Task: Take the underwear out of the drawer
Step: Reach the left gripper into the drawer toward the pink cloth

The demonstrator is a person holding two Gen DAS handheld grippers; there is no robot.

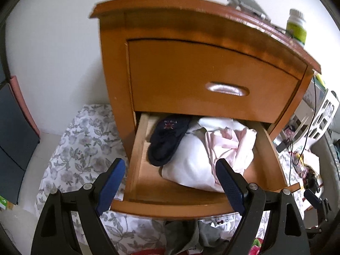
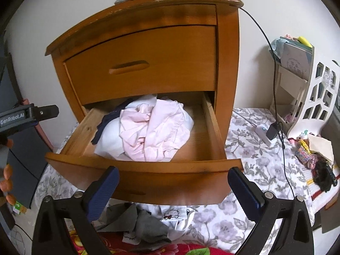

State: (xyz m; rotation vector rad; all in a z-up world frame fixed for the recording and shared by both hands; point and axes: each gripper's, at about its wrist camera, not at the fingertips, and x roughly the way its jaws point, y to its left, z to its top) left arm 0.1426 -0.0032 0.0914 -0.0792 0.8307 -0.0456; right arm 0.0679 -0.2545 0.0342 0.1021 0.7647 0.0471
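Observation:
The wooden nightstand's lower drawer (image 2: 138, 170) is pulled out. Inside lies a heap of clothes: a crumpled pink garment (image 2: 157, 127) on top, a white one (image 2: 110, 142) under it, and a dark navy piece (image 1: 167, 142) at the left. My left gripper (image 1: 170, 163) hangs open over the drawer's front left part; its right finger (image 1: 229, 184) is in front of the white and pink cloth without touching it. My right gripper (image 2: 173, 171) is open in front of the drawer front, with nothing between its fingers. The left gripper's tip (image 2: 42, 112) also shows at the left of the right wrist view.
The upper drawer (image 1: 212, 78) is closed. A green bottle (image 1: 296, 27) and a flat device stand on the nightstand top. A black cable (image 2: 274, 85) runs down the right side to a charger. Grey and white clothes (image 2: 146, 223) lie on the floral sheet under the drawer. A white shelf (image 2: 314, 97) stands at the right.

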